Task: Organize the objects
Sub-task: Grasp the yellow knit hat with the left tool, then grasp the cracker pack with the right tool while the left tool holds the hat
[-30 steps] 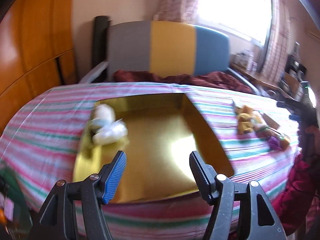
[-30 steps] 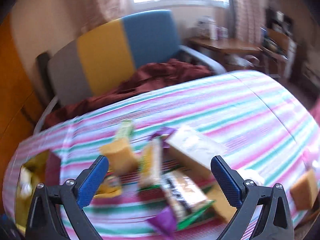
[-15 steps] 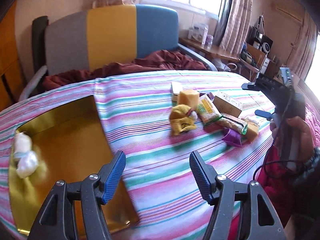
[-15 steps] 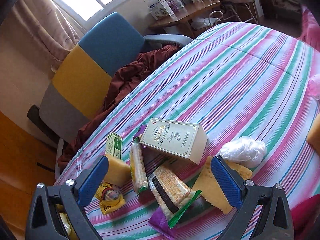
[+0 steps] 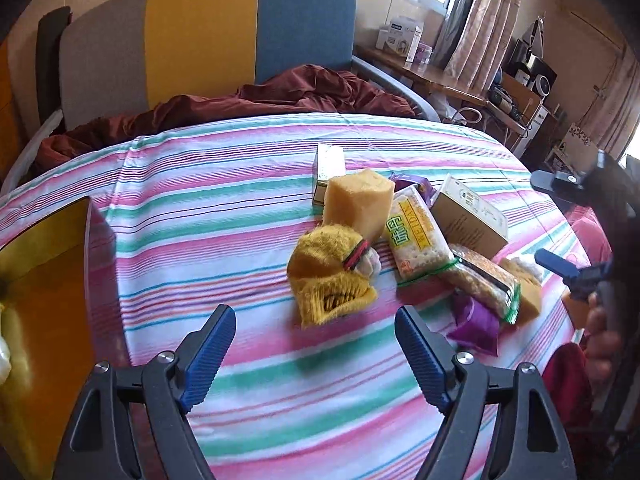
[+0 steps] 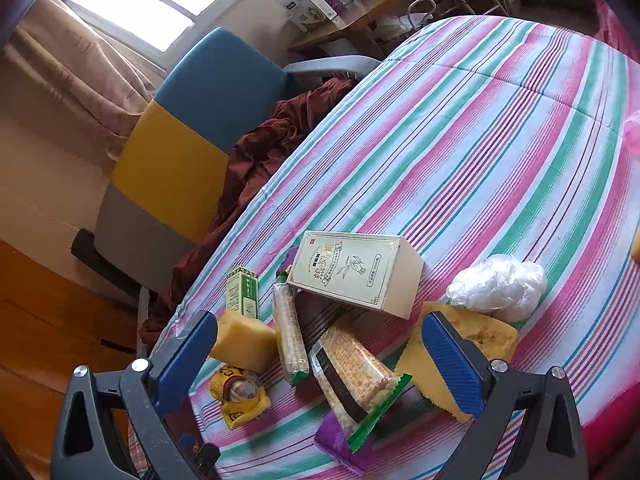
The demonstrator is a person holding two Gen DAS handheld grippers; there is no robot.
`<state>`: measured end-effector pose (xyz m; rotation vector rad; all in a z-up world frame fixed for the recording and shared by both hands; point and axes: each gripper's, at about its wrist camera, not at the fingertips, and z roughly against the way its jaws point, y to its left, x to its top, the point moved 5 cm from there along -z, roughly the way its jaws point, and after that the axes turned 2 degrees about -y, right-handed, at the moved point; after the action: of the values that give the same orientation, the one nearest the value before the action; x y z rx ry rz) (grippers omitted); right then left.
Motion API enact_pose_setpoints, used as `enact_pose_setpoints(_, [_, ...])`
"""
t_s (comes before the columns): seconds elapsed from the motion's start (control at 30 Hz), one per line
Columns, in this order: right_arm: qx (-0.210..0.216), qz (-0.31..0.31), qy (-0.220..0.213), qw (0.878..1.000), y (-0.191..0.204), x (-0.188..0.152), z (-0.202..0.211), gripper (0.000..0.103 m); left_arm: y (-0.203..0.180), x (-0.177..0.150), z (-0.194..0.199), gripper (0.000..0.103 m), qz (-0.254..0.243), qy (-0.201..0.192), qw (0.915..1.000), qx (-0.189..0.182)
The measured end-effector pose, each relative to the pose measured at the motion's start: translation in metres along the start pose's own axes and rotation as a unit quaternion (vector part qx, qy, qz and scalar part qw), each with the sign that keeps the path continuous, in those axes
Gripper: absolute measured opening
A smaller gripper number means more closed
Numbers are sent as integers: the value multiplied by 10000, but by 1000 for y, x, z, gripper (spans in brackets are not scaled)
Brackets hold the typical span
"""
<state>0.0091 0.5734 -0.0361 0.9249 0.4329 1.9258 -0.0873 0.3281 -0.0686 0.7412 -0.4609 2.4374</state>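
Note:
A heap of objects lies on the striped tablecloth (image 5: 224, 208): a yellow knitted toy (image 5: 330, 276), a yellow sponge block (image 5: 358, 200), a cracker pack (image 5: 418, 236), a beige box (image 5: 468, 216), a small green box (image 5: 329, 166), a second cracker pack (image 5: 484, 276) and a purple packet (image 5: 474, 322). A gold tray (image 5: 40, 280) lies at the left edge. My left gripper (image 5: 314, 354) is open and empty, just short of the toy. My right gripper (image 6: 320, 352) is open and empty above the second cracker pack (image 6: 352, 372); it shows in the left wrist view (image 5: 560, 266).
A white plastic wad (image 6: 498, 286) and a flat yellow sponge (image 6: 460, 344) lie right of the heap. A grey, yellow and blue chair (image 5: 208, 36) with a maroon cloth (image 5: 248, 104) stands behind the table. A cluttered desk (image 5: 460, 80) stands at the back right.
My left gripper has swung right from over the gold tray to the heap, now closer to the toy. My right gripper has dropped nearer the packets. Both stay open.

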Motion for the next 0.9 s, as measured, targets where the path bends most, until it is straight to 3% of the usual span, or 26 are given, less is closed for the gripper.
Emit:
enact_pose_setpoints(0.27, [48,141,153,9998,6,-3,-7,103,-3,25,-46,89,283,28,9996,-55])
enact_pose_setpoints(0.33, [56,155,165,9997,6,-3,-7,103,0,27,-63,89,405,201,9989,-104])
enact_pose_setpoints(0.4, [46,151,151,9998,5,-2,-8,103,9,20,-77,78,678,421,9967,-132])
enact_pose_setpoints(0.43, [49,149,152,9998,6,-2,-8,103,10,20,-74,70,666,217,9975,-104])
enact_pose_setpoints(0.47, [68,151,155,9997,6,-2,-8,103,9,17,-72,56,617,164,9978,-159])
enact_pose_setpoints(0.57, [57,245,178,9995,9,-2,-10,103,8,6,-63,45,446,169,9985,-287])
enact_pose_setpoints(0.9, [-191,670,564,9960,14,-11,-27,103,-13,-64,-5,43,-377,-81,9986,-348])
